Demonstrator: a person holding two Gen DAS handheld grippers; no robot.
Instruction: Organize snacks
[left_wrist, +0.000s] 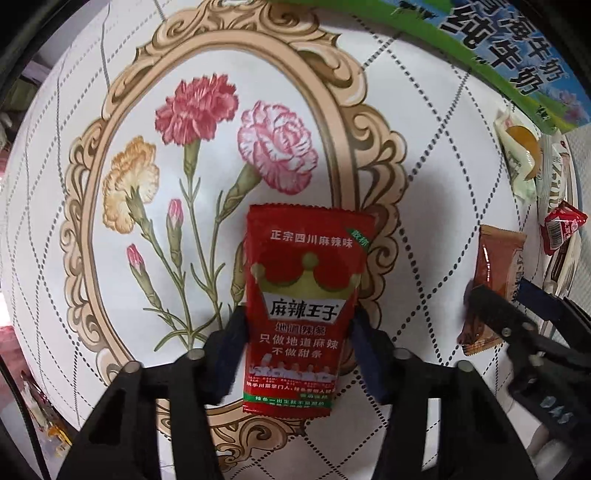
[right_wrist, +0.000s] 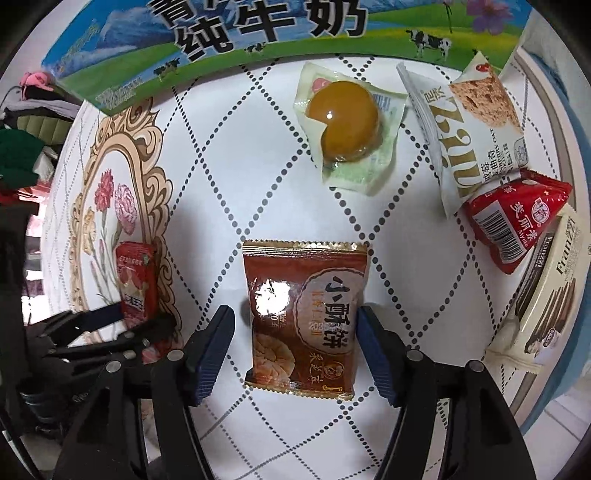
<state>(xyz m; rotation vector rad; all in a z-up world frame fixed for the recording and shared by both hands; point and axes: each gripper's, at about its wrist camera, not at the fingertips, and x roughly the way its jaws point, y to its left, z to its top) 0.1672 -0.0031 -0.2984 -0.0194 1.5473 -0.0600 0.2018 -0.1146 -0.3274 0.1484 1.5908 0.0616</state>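
The left gripper (left_wrist: 297, 332) pointed down at the flowered tablecloth (left_wrist: 424, 155), its pads touching both edges of a red spicy-strip packet (left_wrist: 301, 295) lying flat over the painted gold frame. Just beside it, the right gripper (right_wrist: 295, 347) stood with its fingers apart around a brown pastry packet (right_wrist: 304, 317), the right pad at the wrapper's edge and the left pad clear of it. Farther off lay a wrapped orange jelly (right_wrist: 349, 122), a white oat-cookie packet (right_wrist: 476, 122), a small red packet (right_wrist: 517, 218), a cream wafer packet (right_wrist: 550, 299) and, at the back, a milk carton (right_wrist: 258, 40).
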